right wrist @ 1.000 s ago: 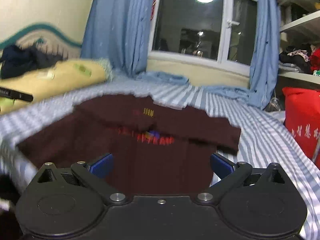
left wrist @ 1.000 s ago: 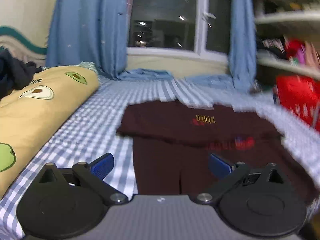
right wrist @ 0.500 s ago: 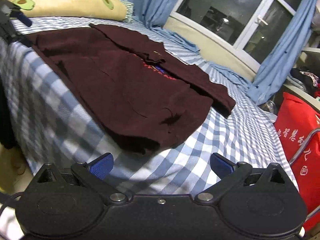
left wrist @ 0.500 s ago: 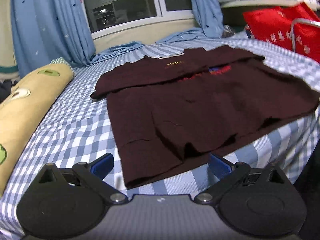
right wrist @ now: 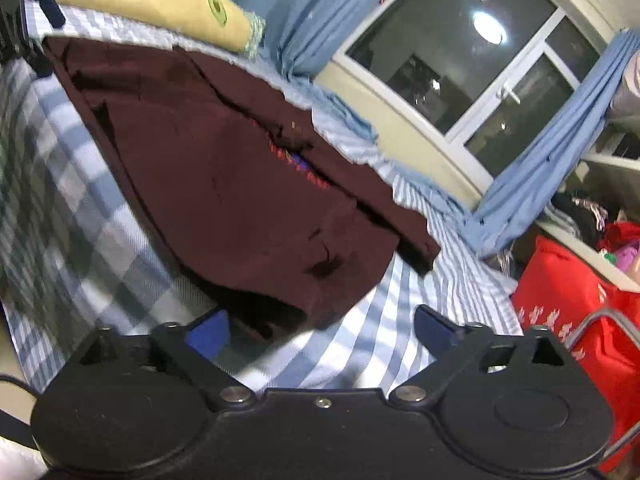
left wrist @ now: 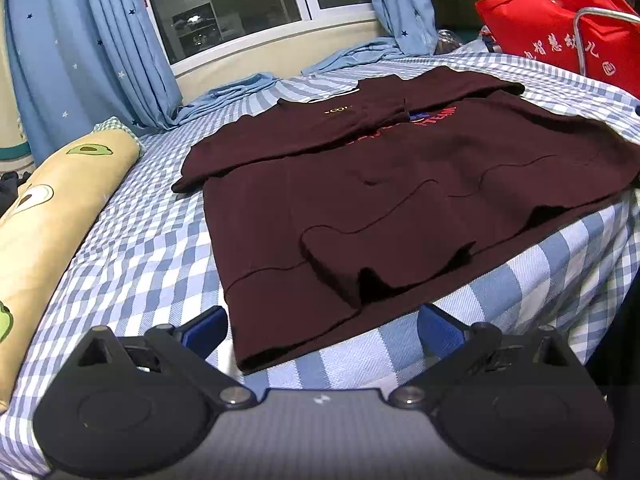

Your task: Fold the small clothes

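Lying spread across a blue-and-white checked cotton bedsheet [left wrist: 132,248], a dark maroon knit sweatshirt with a small printed chest logo [left wrist: 400,184] rests face up, its hem at the bed's near edge and its collar toward the dark night-time window [left wrist: 224,8] beyond; its long axis appears to run from that edge back to the window, with both sleeves already laid in across the chest. To the garment's left lies a long yellow avocado-print bolster pillow [left wrist: 52,216], and to its right, off the bed, stands a bright red fabric tote bag with white lettering [left wrist: 560,36]. Judging by its folds and rumpled hem, the sweatshirt looks soft, limp and light, likely to sag and drag rather than hold a shape, so the two hem corners seem the sensible places to pinch. Poised at the hem's left corner, the black left gripper with blue finger pads [left wrist: 320,328] stands wide open and holds nothing, the cloth edge lying between its fingers but unpressed. At the hem's right corner, seen blurred in the right wrist view, the matching right gripper [right wrist: 320,330] is closing from wide, its pads not yet pressing the maroon cloth between them
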`<state>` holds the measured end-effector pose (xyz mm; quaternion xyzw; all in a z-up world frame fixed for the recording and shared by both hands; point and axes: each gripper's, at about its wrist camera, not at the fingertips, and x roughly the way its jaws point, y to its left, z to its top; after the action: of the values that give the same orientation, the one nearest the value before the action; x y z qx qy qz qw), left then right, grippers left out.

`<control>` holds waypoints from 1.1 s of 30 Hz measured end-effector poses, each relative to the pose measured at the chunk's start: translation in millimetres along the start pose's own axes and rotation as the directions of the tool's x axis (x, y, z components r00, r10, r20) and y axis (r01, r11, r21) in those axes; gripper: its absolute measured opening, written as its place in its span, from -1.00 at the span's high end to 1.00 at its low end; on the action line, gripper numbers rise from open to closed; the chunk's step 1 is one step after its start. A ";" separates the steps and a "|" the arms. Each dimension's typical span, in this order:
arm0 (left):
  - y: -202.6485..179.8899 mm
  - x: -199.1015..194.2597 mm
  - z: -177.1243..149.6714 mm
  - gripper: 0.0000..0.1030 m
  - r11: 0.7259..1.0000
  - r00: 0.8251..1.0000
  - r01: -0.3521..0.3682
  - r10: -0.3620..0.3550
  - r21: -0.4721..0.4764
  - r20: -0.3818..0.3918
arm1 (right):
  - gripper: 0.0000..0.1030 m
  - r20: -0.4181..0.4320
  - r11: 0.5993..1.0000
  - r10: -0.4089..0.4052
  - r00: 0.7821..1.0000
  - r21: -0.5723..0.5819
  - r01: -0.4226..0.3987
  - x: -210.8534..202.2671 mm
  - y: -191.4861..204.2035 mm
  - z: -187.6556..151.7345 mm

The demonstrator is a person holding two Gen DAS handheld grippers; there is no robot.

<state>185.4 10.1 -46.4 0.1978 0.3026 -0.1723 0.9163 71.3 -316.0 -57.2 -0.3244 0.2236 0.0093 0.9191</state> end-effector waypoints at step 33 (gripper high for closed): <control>11.0 19.6 20.7 -0.11 0.994 0.987 -0.112 0.112 -0.007 0.112 | 0.73 0.227 0.924 0.036 0.973 0.364 -0.119 3.6 -87.2 93.8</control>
<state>215.1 6.0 -40.5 0.2042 0.2390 -0.1314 0.9402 126.7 -329.0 57.6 -0.1307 0.1330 0.0381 0.9817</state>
